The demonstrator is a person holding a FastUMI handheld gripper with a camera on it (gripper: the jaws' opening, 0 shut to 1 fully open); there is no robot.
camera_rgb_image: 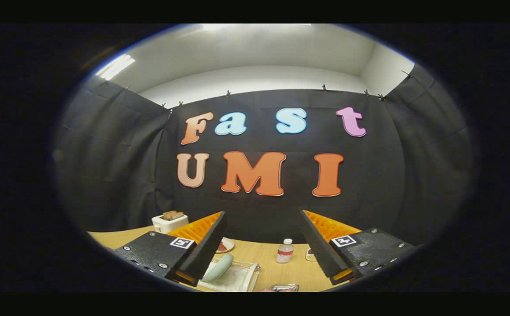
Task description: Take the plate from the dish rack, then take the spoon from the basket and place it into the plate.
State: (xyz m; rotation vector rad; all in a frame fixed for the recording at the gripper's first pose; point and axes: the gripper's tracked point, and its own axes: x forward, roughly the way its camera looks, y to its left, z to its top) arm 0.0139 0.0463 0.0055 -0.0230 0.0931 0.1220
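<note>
My gripper (262, 214) is held high above the wooden table (265, 267) and stands open, with nothing between its fingers. Below the left finger, a pale green plate (218, 267) rests in a white dish rack (244, 277); the finger hides the plate's left part. At the nearest edge of the table, between the fingers, lies a small shiny thing (283, 287), cut off too much to tell what it is.
A white toaster (170, 222) with bread in it stands at the table's far left. A small dish with food (225, 245) lies beyond the rack. A small clear bottle (285, 251) stands mid-table, and a small object (309, 254) peeks out beside the right finger.
</note>
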